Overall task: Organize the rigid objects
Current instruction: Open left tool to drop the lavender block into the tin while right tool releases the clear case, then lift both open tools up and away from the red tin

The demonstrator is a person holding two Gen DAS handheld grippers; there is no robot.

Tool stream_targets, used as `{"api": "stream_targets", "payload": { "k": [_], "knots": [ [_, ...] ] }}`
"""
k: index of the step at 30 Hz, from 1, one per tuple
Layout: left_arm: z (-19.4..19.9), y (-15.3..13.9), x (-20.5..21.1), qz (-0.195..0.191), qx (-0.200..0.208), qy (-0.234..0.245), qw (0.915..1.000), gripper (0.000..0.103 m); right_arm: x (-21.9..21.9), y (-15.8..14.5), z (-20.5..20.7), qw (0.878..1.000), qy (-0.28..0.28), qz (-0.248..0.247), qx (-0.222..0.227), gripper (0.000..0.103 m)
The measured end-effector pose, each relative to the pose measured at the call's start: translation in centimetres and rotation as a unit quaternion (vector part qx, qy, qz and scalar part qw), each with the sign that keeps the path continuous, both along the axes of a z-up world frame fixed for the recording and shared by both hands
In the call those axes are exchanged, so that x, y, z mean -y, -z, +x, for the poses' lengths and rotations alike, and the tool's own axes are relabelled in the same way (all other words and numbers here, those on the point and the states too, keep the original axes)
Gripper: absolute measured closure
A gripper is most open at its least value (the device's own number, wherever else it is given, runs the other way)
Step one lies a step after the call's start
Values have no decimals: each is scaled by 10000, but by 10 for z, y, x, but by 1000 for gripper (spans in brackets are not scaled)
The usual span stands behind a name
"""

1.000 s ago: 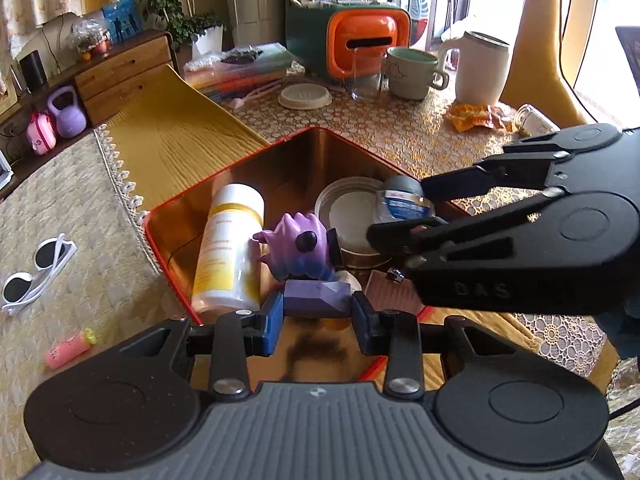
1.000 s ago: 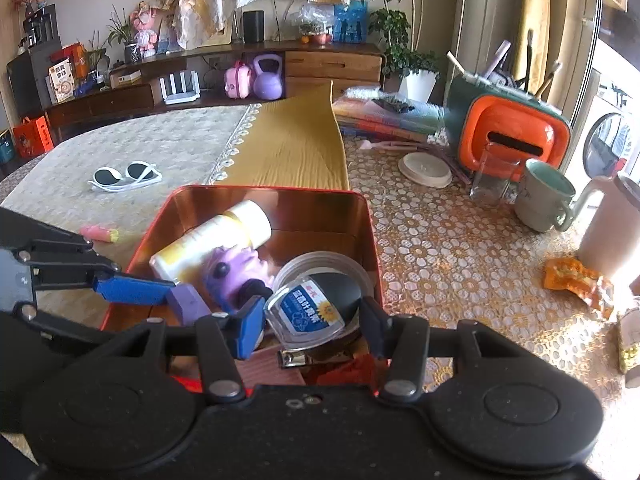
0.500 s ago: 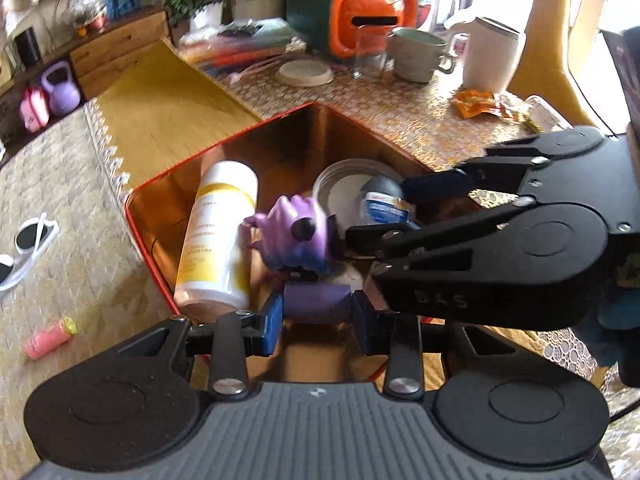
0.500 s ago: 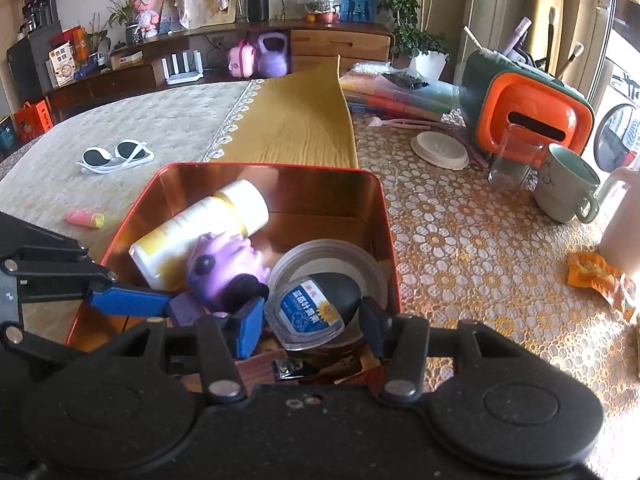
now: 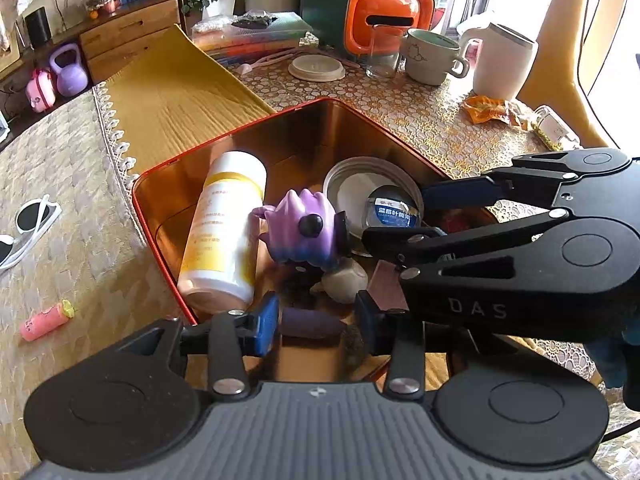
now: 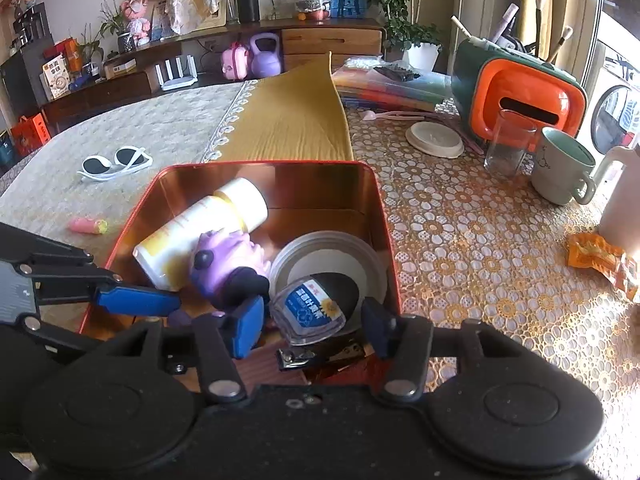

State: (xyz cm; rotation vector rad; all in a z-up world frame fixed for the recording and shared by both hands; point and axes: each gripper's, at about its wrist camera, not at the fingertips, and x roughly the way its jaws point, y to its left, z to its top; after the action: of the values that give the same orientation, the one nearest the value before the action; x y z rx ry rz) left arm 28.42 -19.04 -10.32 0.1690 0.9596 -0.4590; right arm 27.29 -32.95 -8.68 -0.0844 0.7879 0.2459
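A red-rimmed copper tin (image 5: 224, 140) (image 6: 260, 165) holds a white bottle with a yellow label (image 5: 224, 232), a purple spiky toy (image 5: 304, 228), a round lid (image 5: 360, 184) and a nail clipper (image 6: 304, 356). My left gripper (image 5: 316, 322) is low in the tin's near corner and its jaws are opening. A small purple block (image 5: 312, 322) lies between the pads with a gap on each side. My right gripper (image 6: 312, 326) is opening too. A black bottle with a blue label (image 6: 316, 308) rests on the lid between its pads, barely clear of them.
On the cloth left of the tin lie white sunglasses (image 5: 24, 228) and a pink eraser (image 5: 46, 320). Behind the tin stand an orange box (image 5: 384, 12), a glass (image 6: 508, 144), a mug (image 5: 432, 56) and a white jug (image 5: 500, 64). An orange wrapper (image 5: 492, 110) lies to the right.
The left pads have spread off the purple block, which now lies loose in the tin. The right pads have widened slightly around the black bottle. Neither hand has shifted much.
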Motion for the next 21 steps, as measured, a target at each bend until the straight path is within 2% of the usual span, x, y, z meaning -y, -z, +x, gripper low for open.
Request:
{"api": "stream_targets", "payload": {
  "k": [4, 15, 21],
  "knots": [
    [-7, -4, -1, -75, 58, 11, 10000, 53, 0, -5, -6, 10000, 1, 16, 54, 43],
    [-30, -25, -12, -185, 355, 38, 9992, 52, -1, -23, -26, 9997, 46, 126, 207, 39],
    [-43, -35, -28, -224, 474, -26, 9986, 48, -6, -33, -39, 9995, 80, 86, 301, 35]
  ]
}}
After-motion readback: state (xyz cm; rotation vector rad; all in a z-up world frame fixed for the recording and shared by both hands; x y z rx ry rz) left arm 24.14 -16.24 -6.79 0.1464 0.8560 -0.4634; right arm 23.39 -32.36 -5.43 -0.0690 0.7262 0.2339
